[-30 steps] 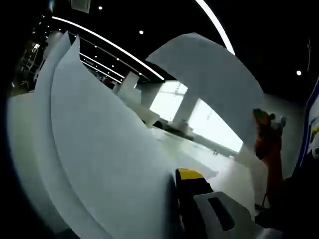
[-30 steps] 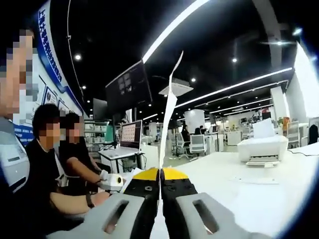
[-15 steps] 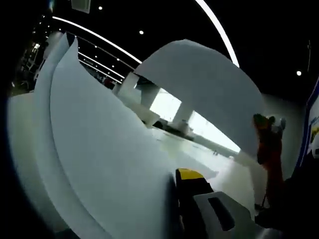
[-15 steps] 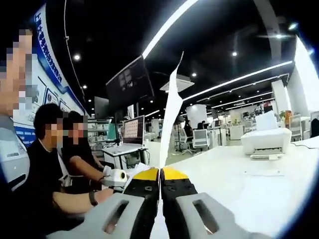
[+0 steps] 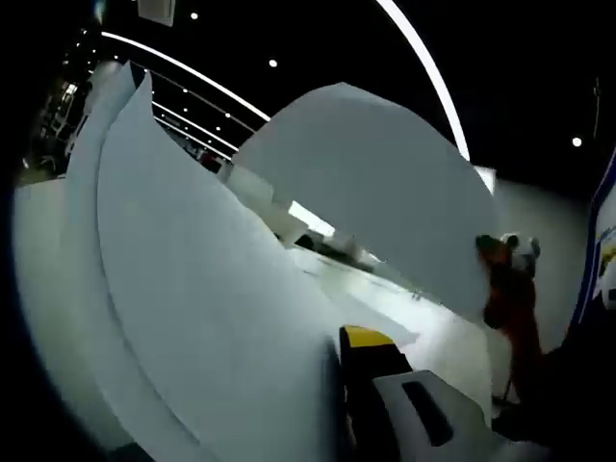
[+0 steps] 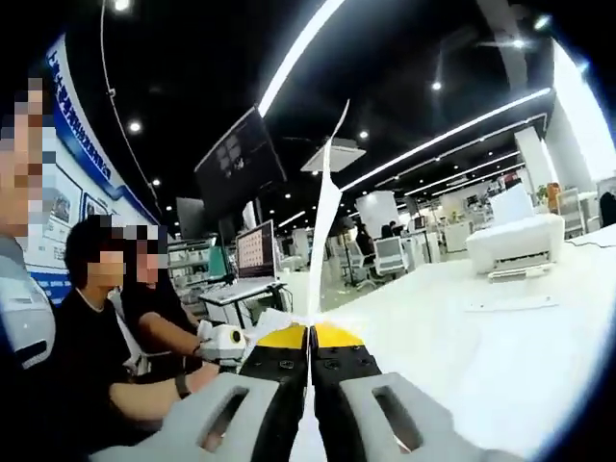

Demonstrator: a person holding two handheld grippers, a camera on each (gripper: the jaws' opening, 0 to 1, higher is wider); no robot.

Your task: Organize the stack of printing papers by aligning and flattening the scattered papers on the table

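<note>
The papers (image 5: 192,318) are lifted off the white desk (image 6: 500,337), standing up and bending over at the top. The right gripper (image 6: 310,339) is pinched tight on their thin edge. The left gripper (image 5: 332,385) holds them too, I think, but paper hides one side, so I cannot tell. To do this well, tap the bottom edges down on the desk until they line up, then lay them flat. The far printer (image 6: 515,245) looks blurry.
</note>
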